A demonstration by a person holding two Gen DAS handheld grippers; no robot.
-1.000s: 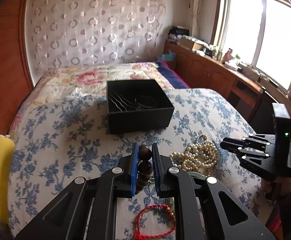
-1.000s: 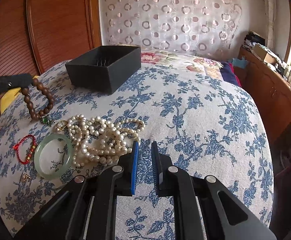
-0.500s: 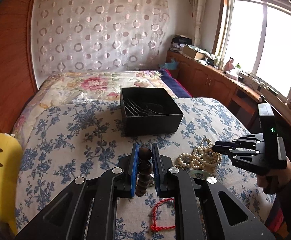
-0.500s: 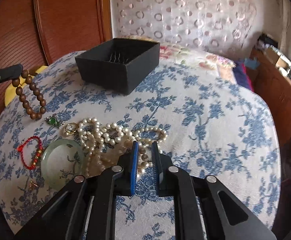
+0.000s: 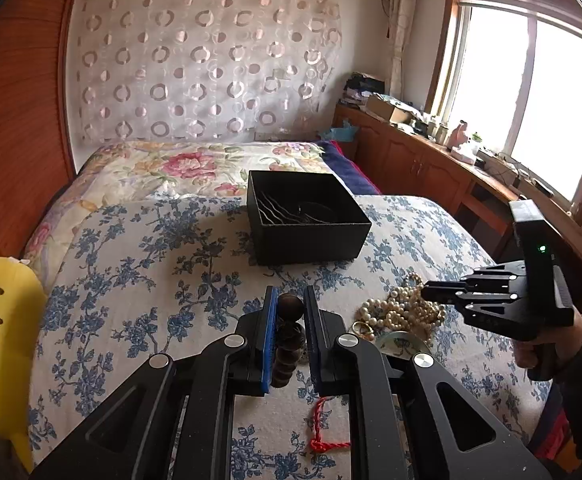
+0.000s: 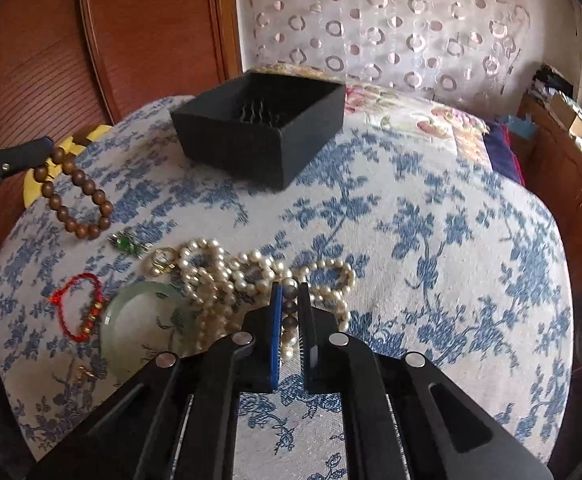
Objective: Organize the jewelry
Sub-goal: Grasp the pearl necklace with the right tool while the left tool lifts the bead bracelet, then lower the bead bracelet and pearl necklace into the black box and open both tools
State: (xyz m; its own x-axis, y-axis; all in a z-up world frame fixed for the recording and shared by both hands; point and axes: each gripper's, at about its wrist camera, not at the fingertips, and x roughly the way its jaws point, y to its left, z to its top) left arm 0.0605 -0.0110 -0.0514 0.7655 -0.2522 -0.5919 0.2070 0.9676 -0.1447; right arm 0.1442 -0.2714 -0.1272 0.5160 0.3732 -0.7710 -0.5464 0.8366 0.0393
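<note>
The left hand-held gripper [image 5: 288,312] is clamping a brown bead bracelet [image 6: 76,200], dangling it above the bed [image 6: 431,216]. The right hand-held gripper [image 6: 290,306] is hovering over the pearls [image 6: 247,276] — jaws narrowly apart, beads between them, grip unclear. A black box [image 5: 307,216] is sitting open beyond.

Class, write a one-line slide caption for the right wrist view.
Right tool over the pearl necklace; left tool lifts the wooden bead bracelet.
</note>
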